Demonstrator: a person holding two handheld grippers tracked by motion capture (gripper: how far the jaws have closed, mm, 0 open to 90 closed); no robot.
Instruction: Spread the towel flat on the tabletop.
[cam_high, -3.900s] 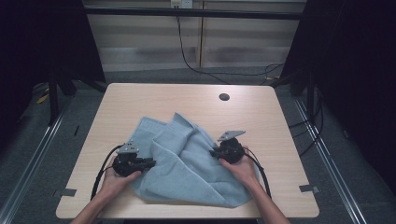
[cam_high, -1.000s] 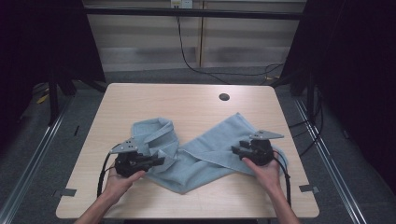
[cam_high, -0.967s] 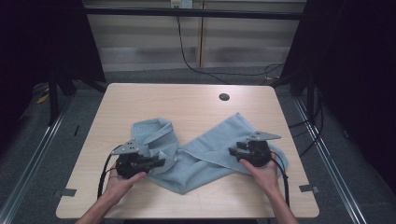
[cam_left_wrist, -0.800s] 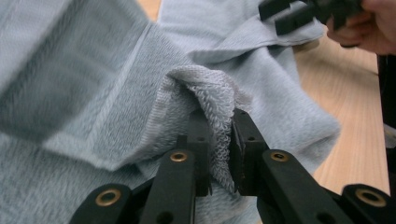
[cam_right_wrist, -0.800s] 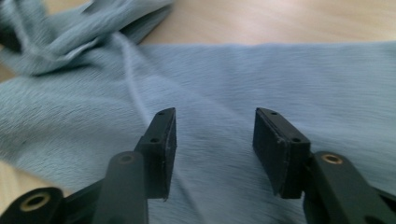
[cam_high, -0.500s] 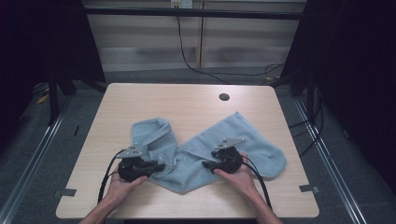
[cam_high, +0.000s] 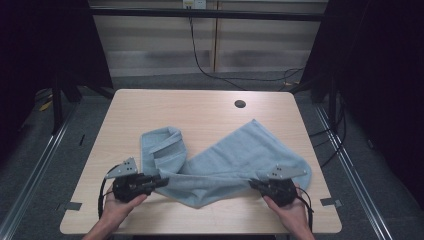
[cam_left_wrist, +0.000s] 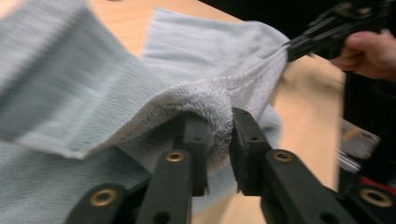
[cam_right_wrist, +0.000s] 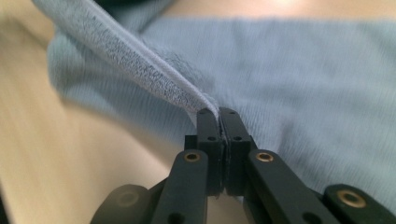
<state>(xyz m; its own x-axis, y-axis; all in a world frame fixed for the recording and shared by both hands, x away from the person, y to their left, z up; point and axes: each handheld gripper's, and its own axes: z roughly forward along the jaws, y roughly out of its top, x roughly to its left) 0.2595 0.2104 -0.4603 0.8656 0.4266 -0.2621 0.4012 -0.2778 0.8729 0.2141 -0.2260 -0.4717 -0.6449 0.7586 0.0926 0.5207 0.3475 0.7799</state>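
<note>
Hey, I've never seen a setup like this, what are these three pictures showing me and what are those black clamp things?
No robot here: a person at a wooden table holds a hand-operated gripper in each hand. The high view is taken by a fixed camera above the person, looking forward and down; the forearms come in from the bottom. The left gripper is at that picture's left, the right gripper at its right.

The other two pictures come from small cameras riding on the grippers, each looking along its own pair of black jaws.

On the table lies a light blue towel, bunched at the left and spread wider at the right. In the left gripper view the jaws pinch a thick fold of its edge; in the right gripper view the jaws are closed on a thin hem. The edge between them looks lifted off the table.
</note>
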